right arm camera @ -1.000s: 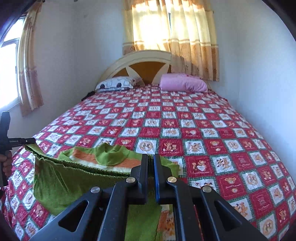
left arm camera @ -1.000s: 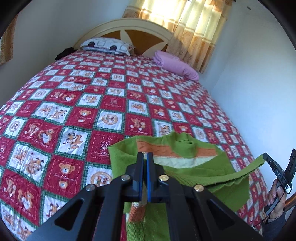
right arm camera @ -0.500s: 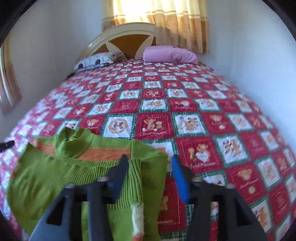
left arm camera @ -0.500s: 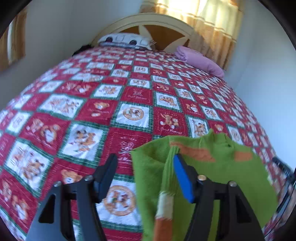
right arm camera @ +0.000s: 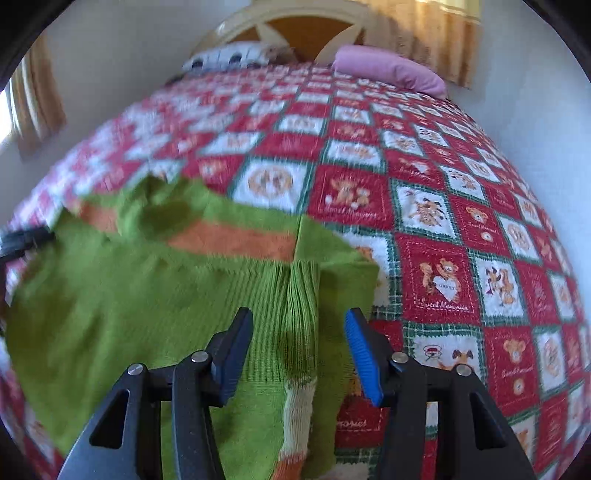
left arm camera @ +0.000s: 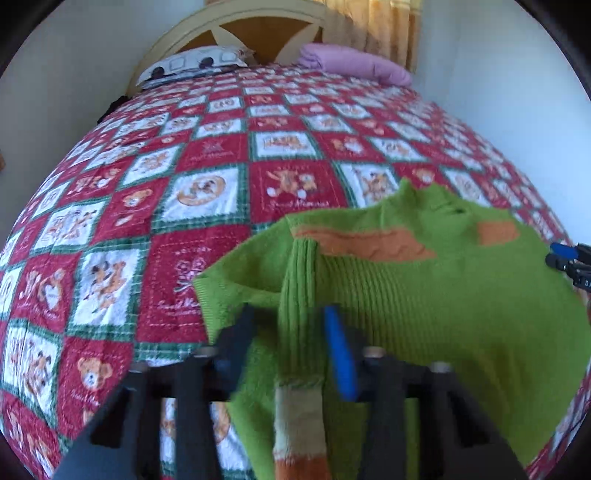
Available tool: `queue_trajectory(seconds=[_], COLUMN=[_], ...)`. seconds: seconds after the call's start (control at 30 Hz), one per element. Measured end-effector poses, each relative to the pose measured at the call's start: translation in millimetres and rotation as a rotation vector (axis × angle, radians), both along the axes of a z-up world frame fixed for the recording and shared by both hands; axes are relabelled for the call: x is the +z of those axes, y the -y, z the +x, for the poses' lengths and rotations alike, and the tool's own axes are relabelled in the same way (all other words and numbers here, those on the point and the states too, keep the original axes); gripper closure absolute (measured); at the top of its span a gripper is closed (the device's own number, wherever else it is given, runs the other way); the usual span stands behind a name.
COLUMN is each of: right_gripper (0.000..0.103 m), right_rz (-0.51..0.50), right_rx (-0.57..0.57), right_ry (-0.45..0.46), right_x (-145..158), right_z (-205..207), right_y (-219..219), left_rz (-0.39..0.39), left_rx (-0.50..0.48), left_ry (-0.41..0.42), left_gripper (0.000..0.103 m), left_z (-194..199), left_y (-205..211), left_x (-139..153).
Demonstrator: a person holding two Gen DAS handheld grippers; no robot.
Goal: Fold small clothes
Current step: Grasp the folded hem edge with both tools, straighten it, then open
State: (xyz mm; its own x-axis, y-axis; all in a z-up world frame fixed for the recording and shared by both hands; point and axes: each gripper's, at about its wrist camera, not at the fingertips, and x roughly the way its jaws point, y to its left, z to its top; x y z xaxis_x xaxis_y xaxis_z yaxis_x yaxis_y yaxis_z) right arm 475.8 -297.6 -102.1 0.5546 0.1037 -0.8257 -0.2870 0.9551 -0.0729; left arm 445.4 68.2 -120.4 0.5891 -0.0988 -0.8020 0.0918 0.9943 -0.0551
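Green ribbed knit sweater with orange stripe lies on a red patchwork bedspread.
Left tongs and right tongs both gape wide, each straddling a folded sleeve without gripping.

From my right wrist camera I saw the right gripper with its jaws spread wide, gripping nothing, poised just over the green sweater. The sweater lay flat on the red patchwork quilt, an orange band across its chest. A ribbed sleeve with a cream and orange cuff ran down between my fingers. A pink pillow sat by the headboard.
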Motion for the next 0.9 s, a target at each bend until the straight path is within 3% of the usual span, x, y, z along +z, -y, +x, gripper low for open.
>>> queue_trajectory(seconds=[0.03, 0.1, 0.27, 0.4, 0.53, 0.73, 0.87, 0.9], right_gripper=[0.100, 0.100, 0.100, 0.100, 0.100, 0.100, 0.099, 0.091], right_rz=[-0.034, -0.070, -0.027, -0.022, -0.019, -0.095, -0.091, -0.094], right_rx=[0.012, 0.021, 0.006, -0.031, -0.070, -0.127, -0.128, -0.130], right_ry=[-0.005, 0.024, 0.135, 0.175, 0.157, 0.099, 0.070, 0.060], right_x=[-4.1, -2.3, 30.8, 41.7, 30.1, -9.5, -13.3, -11.9], right_z=[0.5, -2.9, -5.8, 8.3, 30.0, 52.2, 53.7, 52.3], right_y=[-4.5, -8.0, -2.9, -6.5, -10.6, -10.6, -7.8, -6.6], left_rz=[-0.018, 0.000, -0.092, -0.105, -0.080, -0.037, -0.013, -0.025], left_rx=[-0.015, -0.008, 0.029, 0.071, 0.117, 0.156, 0.184, 0.194], left_ry=[0.001, 0.024, 0.120, 0.119, 0.090, 0.044, 0.041, 0.043], left_gripper=[0.099, 0.098, 0.098, 0.098, 0.098, 0.097, 0.083, 0.074], left_z=[0.7, -3.0, -10.7, 4.1, 22.3, 37.2, 30.1, 25.7], left_y=[0.3, 0.5, -16.2, -23.3, -24.6, -22.6, -26.3, -28.9], left_x=[0.0, 7.8, 37.2, 31.5, 10.1, -11.8, -3.9, -0.1])
